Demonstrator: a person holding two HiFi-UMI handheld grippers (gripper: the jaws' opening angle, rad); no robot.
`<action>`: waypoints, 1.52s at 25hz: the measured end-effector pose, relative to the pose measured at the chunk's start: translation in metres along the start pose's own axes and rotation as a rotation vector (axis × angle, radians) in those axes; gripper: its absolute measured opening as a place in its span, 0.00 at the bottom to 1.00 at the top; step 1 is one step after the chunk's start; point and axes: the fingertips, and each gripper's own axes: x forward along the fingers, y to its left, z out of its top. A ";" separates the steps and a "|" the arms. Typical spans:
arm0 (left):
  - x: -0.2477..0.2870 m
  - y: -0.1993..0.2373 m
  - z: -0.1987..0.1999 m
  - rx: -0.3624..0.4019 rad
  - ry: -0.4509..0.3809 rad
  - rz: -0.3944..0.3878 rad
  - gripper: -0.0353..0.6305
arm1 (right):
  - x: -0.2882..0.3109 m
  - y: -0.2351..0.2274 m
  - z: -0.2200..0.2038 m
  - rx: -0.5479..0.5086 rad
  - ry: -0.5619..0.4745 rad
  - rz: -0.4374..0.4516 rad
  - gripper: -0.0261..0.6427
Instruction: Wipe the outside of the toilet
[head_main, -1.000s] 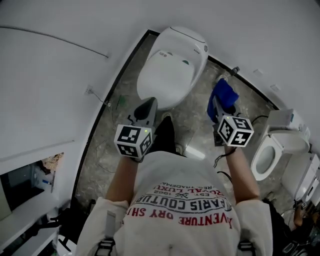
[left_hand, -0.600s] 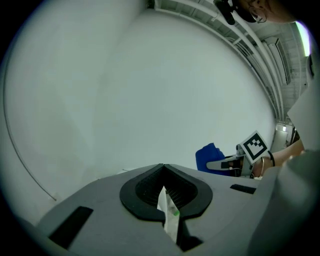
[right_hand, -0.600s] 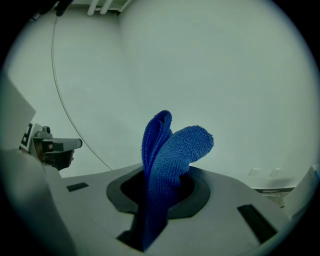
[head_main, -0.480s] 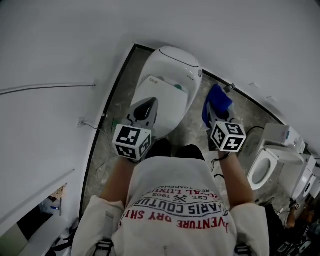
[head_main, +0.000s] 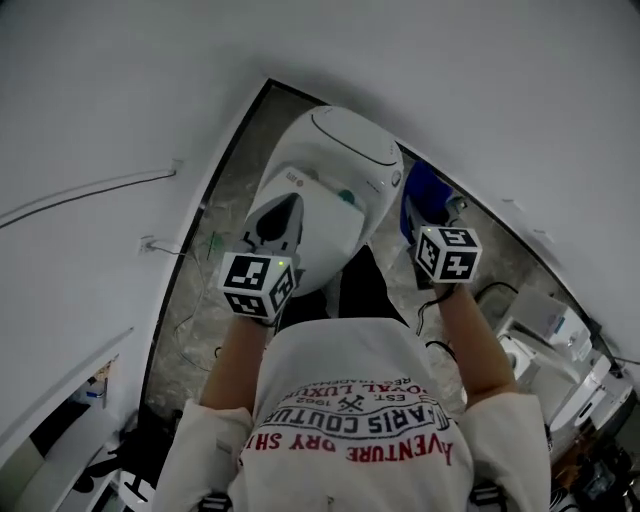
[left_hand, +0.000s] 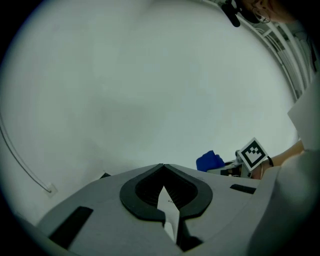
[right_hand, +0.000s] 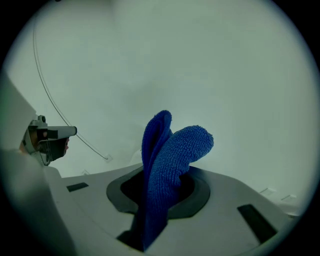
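While I closed in over the last second, the toilet (head_main: 345, 150) slid from ahead of both tools to almost directly under them.

Left hand-held gripper (head_main: 283, 208): jaws together, nothing between them. It now hangs over the closed lid (head_main: 330, 215); a second ago it was short of the bowl.

Right hand-held gripper (right_hand: 160, 192): clamped on the folded blue cloth (right_hand: 170, 155), now just beside the toilet's right flank, towards the back. Contact not confirmed; its own view shows only white wall (right_hand: 225, 75) behind the cloth.

Judgement: approach finished, wiping not yet begun. Next, tip the cloth down onto the outer shell.
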 end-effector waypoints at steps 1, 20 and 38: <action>0.009 0.002 -0.001 -0.023 -0.001 0.027 0.06 | 0.012 -0.011 0.001 -0.002 0.027 0.018 0.15; 0.151 0.049 -0.076 -0.159 0.135 0.184 0.06 | 0.229 -0.086 -0.004 -0.209 0.325 0.231 0.15; 0.182 0.111 -0.104 -0.229 0.061 0.218 0.06 | 0.299 -0.016 0.010 -0.559 0.449 0.398 0.15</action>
